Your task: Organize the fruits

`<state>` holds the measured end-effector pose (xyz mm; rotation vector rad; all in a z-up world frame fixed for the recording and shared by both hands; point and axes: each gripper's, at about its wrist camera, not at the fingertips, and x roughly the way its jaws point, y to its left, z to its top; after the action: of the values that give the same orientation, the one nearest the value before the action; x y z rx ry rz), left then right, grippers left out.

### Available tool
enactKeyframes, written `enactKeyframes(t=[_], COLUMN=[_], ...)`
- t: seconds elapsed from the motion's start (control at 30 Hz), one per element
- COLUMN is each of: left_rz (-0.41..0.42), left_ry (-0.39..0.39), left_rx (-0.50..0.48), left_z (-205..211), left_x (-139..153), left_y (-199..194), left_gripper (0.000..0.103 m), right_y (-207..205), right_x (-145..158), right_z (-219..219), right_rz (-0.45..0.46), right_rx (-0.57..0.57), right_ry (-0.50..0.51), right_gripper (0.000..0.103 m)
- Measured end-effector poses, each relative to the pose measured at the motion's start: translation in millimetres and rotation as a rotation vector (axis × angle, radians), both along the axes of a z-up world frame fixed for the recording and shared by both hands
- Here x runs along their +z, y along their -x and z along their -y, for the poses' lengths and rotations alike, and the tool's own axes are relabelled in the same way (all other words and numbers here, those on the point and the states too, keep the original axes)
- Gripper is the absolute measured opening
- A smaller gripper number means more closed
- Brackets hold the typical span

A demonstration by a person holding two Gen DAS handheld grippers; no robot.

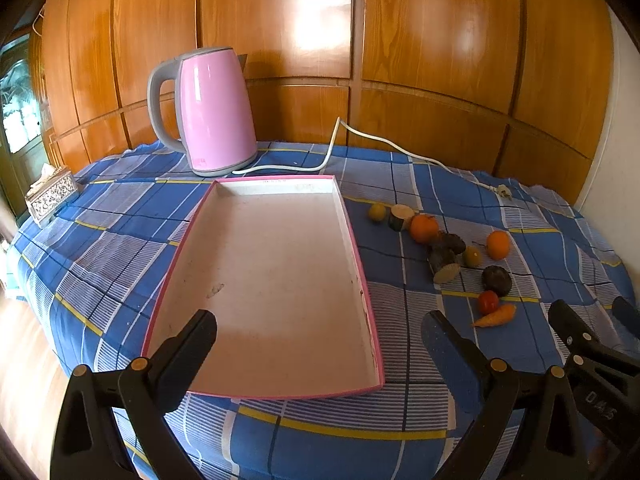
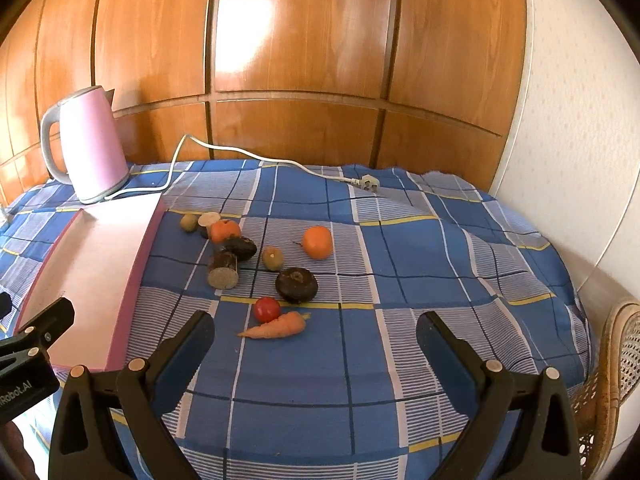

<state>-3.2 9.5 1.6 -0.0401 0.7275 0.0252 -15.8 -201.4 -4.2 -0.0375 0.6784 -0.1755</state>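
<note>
Right wrist view, nearest first: my right gripper is spread wide w/ nothing between the fingers, low over the checked tablecloth. Left gripper is likewise released and empty, hanging over the near end of the pink tray. Tray is bare; nothing sorted into it yet.

Risks, near to far:
- Carrot lies just ahead of the right fingers, touching or nearly touching the red tomato. Closing on one could nudge the other; tomato is round, prob rolls.
- Cloth looks rumpled and drapes off the right edge, so I'd guess anything bumped rolls that way and off.
- Dark round fruit sits just beyond; looks smooth, could squirt out of a pinch.
- Middle cluster is tight: cut log-like piece, another dark piece, near orange all touching. Fingers may not fit btwn them.
- Lone orange and small greenish fruit stand apart, so easier picks.
- Tray wall on the fruit side could snag a low carry.
- Far back, kettle cord trails on the cloth, unplugged.

Hard to tell: the dark items' identity; far-left greenish fruit and pale cut piece are small. Tray's left half is cut off in the right view.
</note>
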Motion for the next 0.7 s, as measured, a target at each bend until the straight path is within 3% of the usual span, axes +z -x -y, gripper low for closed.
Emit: enactKeyframes(t=[0.7], left_rz=[0.019], left_ry=[0.006], left_rx=[-0.008], left_z=[2.1], left_x=[5.9], left_y=[4.8], left_gripper=[0.103], right_y=[4.0], right_x=[4.1], right_z=[0.1], right_rz=[0.017], right_rx=[0.007], right_ry=[-0.003], right_gripper=[0.103])
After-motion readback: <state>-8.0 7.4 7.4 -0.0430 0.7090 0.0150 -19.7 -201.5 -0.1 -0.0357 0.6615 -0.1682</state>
